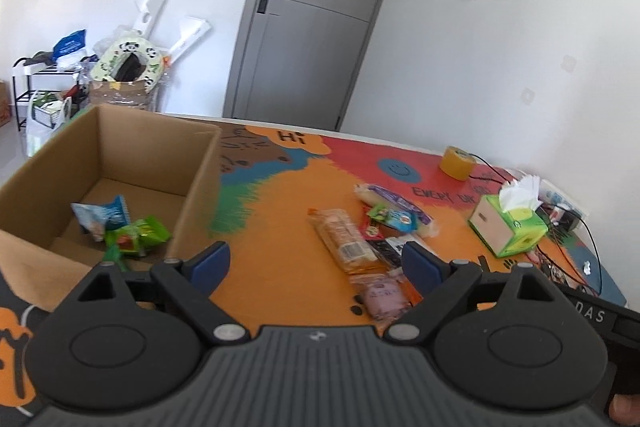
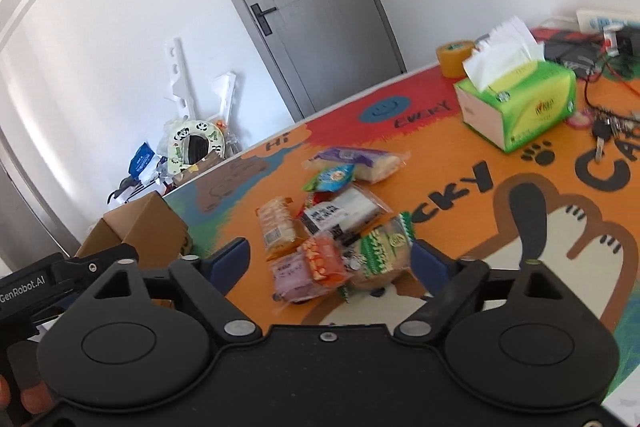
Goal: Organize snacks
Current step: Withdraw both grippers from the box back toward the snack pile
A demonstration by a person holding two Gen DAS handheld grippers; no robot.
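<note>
Both grippers hover over the bright cartoon tablecloth (image 1: pixel 288 211), and both are empty. The left gripper (image 1: pixel 316 263) has its jaws spread wide above the orange patch, just beside the cardboard box (image 1: pixel 160 155), where a blue packet (image 1: pixel 102 217) and a green packet (image 1: pixel 138 235) already lie (loose on the bottom). The right gripper (image 2: pixel 332 261) stands parted too, its jaws framing the near end of the snack pile (image 2: pixel 332 211) without pressing on anything. A green tissue box (image 2: pixel 520 103) and a yellow tape roll (image 2: pixel 454 57) sit beyond.
</note>
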